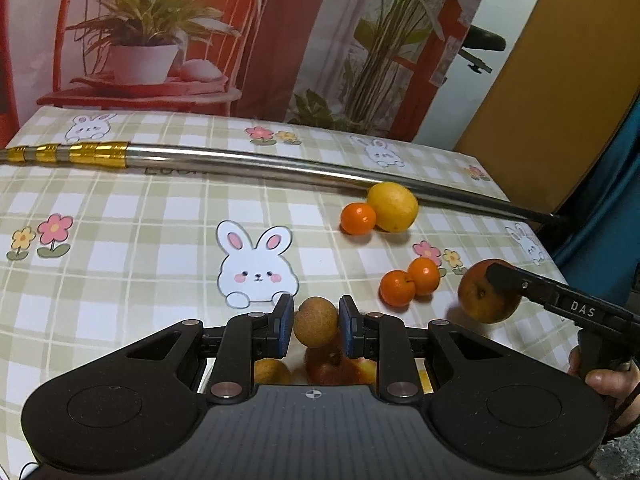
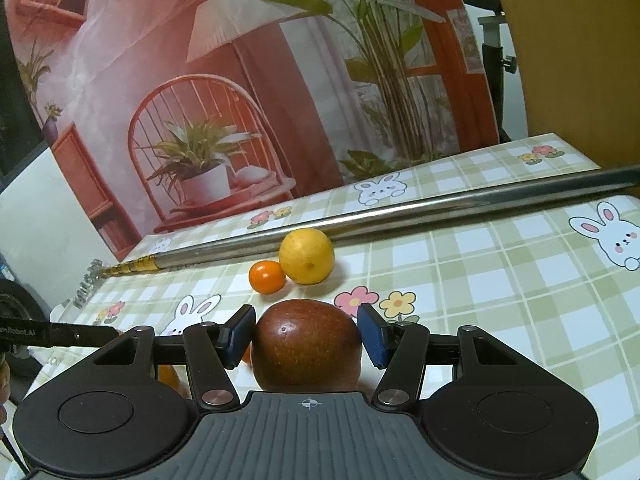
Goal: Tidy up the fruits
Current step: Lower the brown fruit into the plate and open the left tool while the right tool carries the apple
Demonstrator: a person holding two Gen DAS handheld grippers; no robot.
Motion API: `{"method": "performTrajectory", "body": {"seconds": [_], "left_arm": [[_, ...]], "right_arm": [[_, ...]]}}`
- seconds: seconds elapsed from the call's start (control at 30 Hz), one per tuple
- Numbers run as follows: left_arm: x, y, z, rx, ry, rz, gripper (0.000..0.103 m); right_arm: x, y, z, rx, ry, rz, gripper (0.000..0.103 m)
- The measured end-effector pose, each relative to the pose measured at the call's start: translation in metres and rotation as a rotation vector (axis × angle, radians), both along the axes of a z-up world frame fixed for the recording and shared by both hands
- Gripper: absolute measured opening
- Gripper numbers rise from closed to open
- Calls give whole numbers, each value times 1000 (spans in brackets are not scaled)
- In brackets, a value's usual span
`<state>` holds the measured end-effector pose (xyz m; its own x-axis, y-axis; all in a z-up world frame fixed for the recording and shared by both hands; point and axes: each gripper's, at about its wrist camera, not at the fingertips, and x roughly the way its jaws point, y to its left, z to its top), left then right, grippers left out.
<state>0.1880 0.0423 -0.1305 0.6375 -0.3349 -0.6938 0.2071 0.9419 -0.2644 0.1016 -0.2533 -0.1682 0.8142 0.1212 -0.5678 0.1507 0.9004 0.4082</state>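
The left gripper (image 1: 316,326) pinches a small tan fruit (image 1: 316,322) between its blue-padded fingers (image 1: 285,326), holding it above a cluster of fruit near the near edge of the desk (image 1: 140,216). Below it, partly hidden by the gripper body, lie a red apple (image 1: 334,368) and a yellowish fruit (image 1: 272,372); I cannot tell whether they touch.

The right gripper (image 2: 306,336) clamps a large russet apple (image 2: 306,346) between its fingers (image 2: 372,338), pads pressed on both sides. In the left wrist view the same apple (image 1: 486,292) hangs near the right edge of the desk, raised off the cloth, with a shadow beneath it. A hand (image 1: 600,376) grips the handle of that gripper.

Just left of the held apple sit two tangerines (image 1: 408,282), touching each other, beside a printed flower. Farther back, a third tangerine (image 1: 358,219) rests against a lemon (image 1: 393,207); the right wrist view shows the same pair, tangerine (image 2: 267,277) and lemon (image 2: 307,256), touching.

Right behind the lemon a long metal pole (image 1: 280,162) lies across the desk, from the left edge to the right, its left end ringed with gold bands.

The desk wears a green-checked cloth printed with white rabbits (image 1: 256,266) and flowers. Behind the far edge hangs a backdrop (image 1: 224,32) picturing a red chair and potted plants.
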Motion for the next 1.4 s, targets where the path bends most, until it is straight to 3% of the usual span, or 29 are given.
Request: {"method": "performTrajectory", "body": {"seconds": [0.27,0.43,0.63,0.87,1.03,1.4], "left_arm": [[7,-40,6,2,2,-159,26],[8,-68,-5,68,25,-248,26],[12,-82,-19,129,64,-286,26],[16,-85,-22,147,78,-290,26],[20,-81,-20,102,91,-266,27],[1,-59,5,84,16,-142,27]], "right_arm": [[-3,-3,-3,11,5,-19,52],[-5,-6,-5,14,9,-29,52],[-7,-8,-8,21,10,-37,52],[-7,-8,-8,20,10,-36,52],[-9,-8,-6,18,6,-35,52],[-22,5,9,22,-17,-8,52]]}}
